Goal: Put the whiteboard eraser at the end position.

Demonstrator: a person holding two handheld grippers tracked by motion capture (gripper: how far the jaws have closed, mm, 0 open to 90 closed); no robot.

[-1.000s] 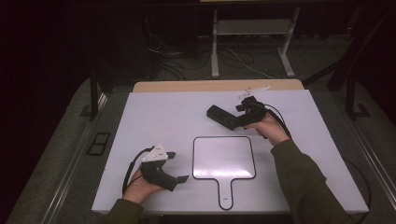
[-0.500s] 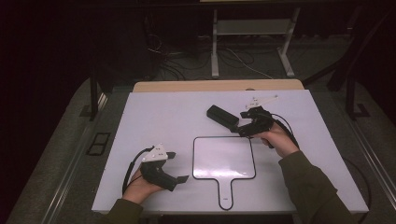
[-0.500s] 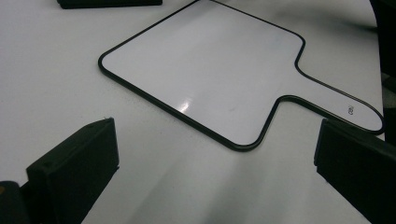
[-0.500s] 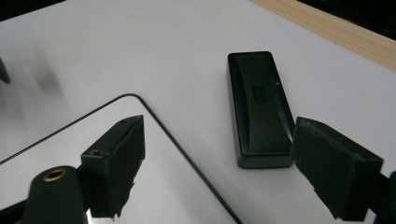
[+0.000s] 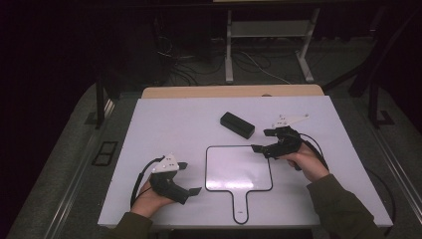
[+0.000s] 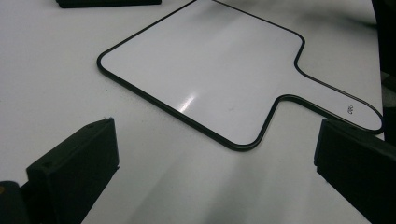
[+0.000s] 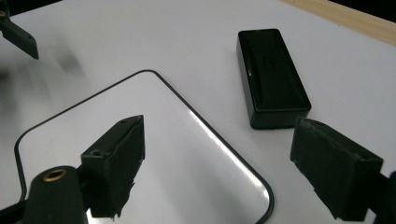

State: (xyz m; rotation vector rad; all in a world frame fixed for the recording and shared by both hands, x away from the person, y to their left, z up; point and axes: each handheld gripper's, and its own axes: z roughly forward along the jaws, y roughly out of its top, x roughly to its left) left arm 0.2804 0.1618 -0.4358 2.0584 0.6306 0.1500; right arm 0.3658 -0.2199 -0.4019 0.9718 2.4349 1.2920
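A paddle-shaped whiteboard (image 5: 239, 168) with a black rim lies flat in the middle of the white table (image 5: 164, 124), its handle toward the person. Just beyond its far right corner rests a black oblong box (image 5: 237, 124). My right gripper (image 5: 260, 140) hovers at the board's upper right corner, open, pointing left with the box (image 7: 273, 77) a short way ahead of its empty jaws (image 7: 224, 168). The board's corner (image 7: 140, 154) lies under them. My left gripper (image 5: 189, 178) sits left of the board, open and empty (image 6: 215, 177), facing the board (image 6: 210, 70).
A tan strip (image 5: 229, 91) borders the table's far edge. Beyond it are a white stand (image 5: 271, 30) and floor cables in the dark. Cables trail from both grippers. Bare tabletop stretches across the far left and right sides.
The right gripper has drawn back from the black box toward the person, ending at the board's upper right corner. The box stays where it was. The left gripper has not moved.
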